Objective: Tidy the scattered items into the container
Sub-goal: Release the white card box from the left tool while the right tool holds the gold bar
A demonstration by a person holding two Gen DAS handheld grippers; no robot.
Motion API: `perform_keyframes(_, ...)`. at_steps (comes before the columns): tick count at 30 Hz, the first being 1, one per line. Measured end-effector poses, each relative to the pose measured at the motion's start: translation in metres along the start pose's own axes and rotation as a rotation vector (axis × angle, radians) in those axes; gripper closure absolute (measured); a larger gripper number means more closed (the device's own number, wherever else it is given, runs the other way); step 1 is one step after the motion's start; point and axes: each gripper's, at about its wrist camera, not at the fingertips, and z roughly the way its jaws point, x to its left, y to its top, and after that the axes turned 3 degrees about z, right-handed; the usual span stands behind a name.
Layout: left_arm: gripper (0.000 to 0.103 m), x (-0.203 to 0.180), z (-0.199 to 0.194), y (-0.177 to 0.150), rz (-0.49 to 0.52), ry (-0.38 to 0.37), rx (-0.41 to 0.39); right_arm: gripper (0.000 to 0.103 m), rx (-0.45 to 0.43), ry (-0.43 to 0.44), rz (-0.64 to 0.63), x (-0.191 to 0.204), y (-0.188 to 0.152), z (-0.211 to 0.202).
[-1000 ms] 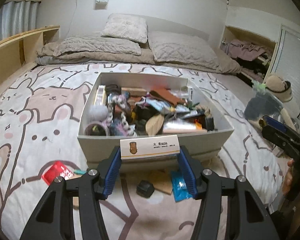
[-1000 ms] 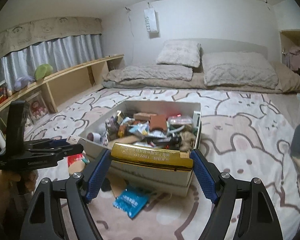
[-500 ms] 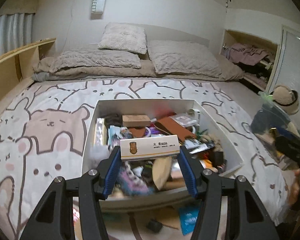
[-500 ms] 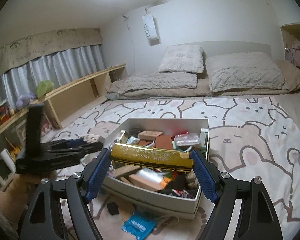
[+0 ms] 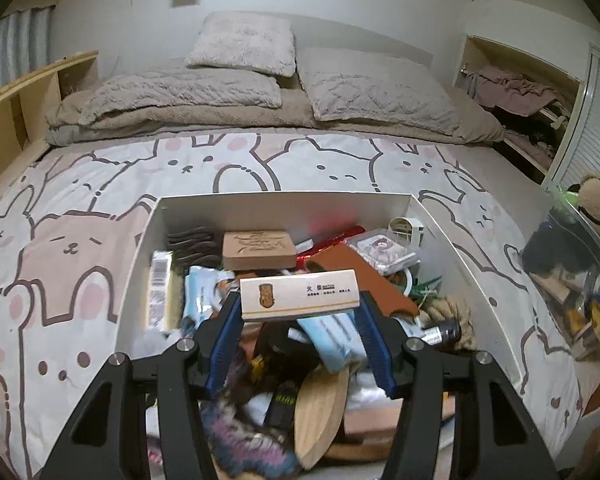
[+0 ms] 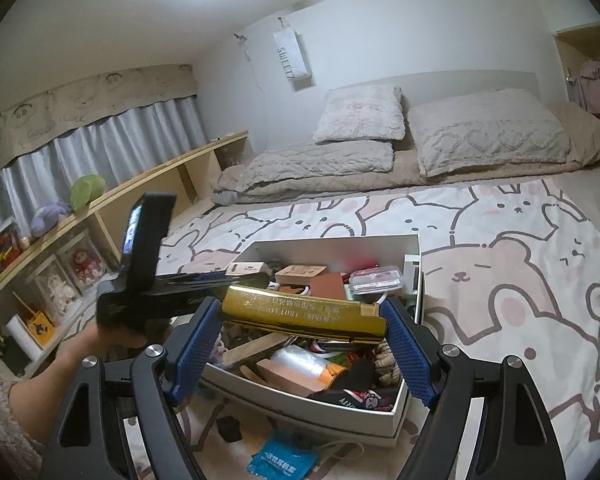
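A white box (image 5: 284, 204) full of several odds and ends sits on the bear-print bedspread. My left gripper (image 5: 298, 300) is shut on a white matchbox (image 5: 299, 295) with a gold emblem, held over the middle of the box. My right gripper (image 6: 302, 314) is shut on a long gold case (image 6: 304, 312), held above the near left part of the same box (image 6: 414, 248). In the right wrist view the left gripper's black body (image 6: 148, 280) and the hand holding it reach in from the left, with the matchbox (image 6: 246, 268) at its tip.
A blue packet (image 6: 286, 460) and a small black object (image 6: 229, 428) lie on the bedspread in front of the box. Pillows and a folded blanket (image 5: 220, 96) lie at the far end. A wooden shelf (image 6: 80, 232) runs along the left; a cluttered pile (image 5: 572, 264) stands at the right.
My left gripper has moved forward with the matchbox, from in front of the box's near wall to over its contents. My right gripper has risen slightly and rolled with the gold case.
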Motion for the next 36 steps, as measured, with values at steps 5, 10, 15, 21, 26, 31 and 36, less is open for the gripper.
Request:
perform_keyframes(5,0.046,0.005,0.019,0.008,-0.022,0.014,0.029,0.021,0.004,0.001,0.020,-0.006,0.004,0.003)
perform_keyframes(10,0.046,0.007,0.034,0.007,-0.022,0.018,0.064,0.021,0.006,0.003,0.023,-0.006,0.006,0.005)
perform_keyframes(15,0.046,0.007,0.039,0.006,-0.021,0.021,0.069,0.021,0.015,0.013,0.030,-0.004,0.012,0.012)
perform_keyframes(21,0.027,0.007,0.032,0.005,-0.005,0.017,0.044,0.021,0.020,0.026,0.039,0.000,0.013,0.019)
perform_keyframes(26,0.027,0.015,0.018,-0.001,-0.012,0.010,0.005,0.021,0.040,0.036,0.051,0.001,0.012,0.026)
perform_keyframes(31,0.027,0.025,0.005,-0.012,-0.009,0.010,-0.019,0.021,0.061,0.035,0.050,0.005,0.021,0.039)
perform_keyframes(36,0.027,0.034,-0.006,-0.023,-0.025,-0.024,-0.035,0.022,0.098,0.048,0.066,0.006,0.034,0.065)
